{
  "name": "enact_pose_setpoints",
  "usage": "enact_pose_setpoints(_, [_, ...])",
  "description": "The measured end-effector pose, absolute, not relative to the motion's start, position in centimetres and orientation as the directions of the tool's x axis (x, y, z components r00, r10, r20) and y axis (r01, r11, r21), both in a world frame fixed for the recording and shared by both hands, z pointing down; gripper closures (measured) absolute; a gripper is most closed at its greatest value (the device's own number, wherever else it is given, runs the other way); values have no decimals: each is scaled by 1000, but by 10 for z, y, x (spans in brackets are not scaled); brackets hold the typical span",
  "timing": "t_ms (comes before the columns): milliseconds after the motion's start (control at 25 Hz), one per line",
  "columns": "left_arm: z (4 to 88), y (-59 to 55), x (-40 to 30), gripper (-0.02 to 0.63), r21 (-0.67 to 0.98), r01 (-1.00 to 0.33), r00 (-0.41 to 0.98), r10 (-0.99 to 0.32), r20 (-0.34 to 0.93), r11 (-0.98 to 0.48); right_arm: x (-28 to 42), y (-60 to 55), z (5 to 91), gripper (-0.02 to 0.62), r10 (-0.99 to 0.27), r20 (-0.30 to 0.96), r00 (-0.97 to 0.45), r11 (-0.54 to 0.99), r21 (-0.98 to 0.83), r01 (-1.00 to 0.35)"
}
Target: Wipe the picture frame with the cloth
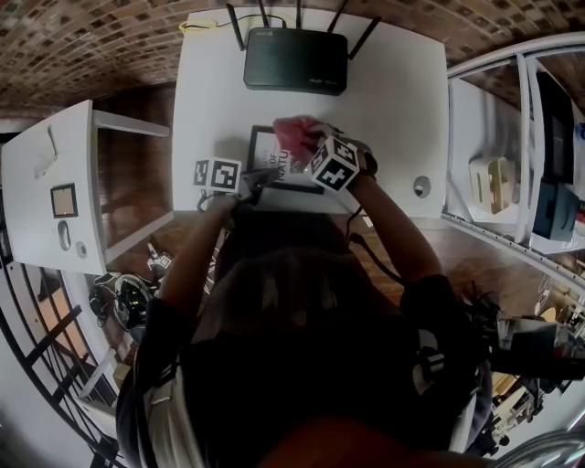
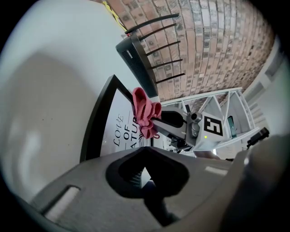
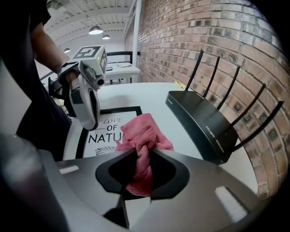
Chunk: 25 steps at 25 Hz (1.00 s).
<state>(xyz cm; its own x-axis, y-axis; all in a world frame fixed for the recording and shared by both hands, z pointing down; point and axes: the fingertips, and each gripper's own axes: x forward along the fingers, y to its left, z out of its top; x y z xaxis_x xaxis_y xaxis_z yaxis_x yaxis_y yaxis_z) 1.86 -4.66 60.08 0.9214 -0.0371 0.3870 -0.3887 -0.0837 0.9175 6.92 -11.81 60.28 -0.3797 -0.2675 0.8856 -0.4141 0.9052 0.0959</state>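
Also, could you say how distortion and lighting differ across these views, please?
Head view: fisheye bows the white table, a dark head fills the lower half. Left gripper view: black corners, soft shadow on the table. Right gripper view: cloth and picture frame sharp, ceiling lamps bright.

A white table (image 1: pixel 384 128) carries a black router (image 1: pixel 294 60) with upright antennas, set at the table's far edge by the brick wall. A black-edged picture frame (image 1: pixel 263 151) lies flat on the tabletop just in front of the router, its print facing up. A yellow cable (image 1: pixel 187 26) sits at the far corner to the router's left. A small round fitting (image 1: pixel 421 186) sits well to the router's right, at the near edge.
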Motion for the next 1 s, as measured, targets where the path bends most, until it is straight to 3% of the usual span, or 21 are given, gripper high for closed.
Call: enact_pose_setpoints(1000, [600, -45, 20, 604, 893, -425, 905, -86, 416, -151, 131, -109, 598, 511, -398, 866, -303, 811, 178, -557])
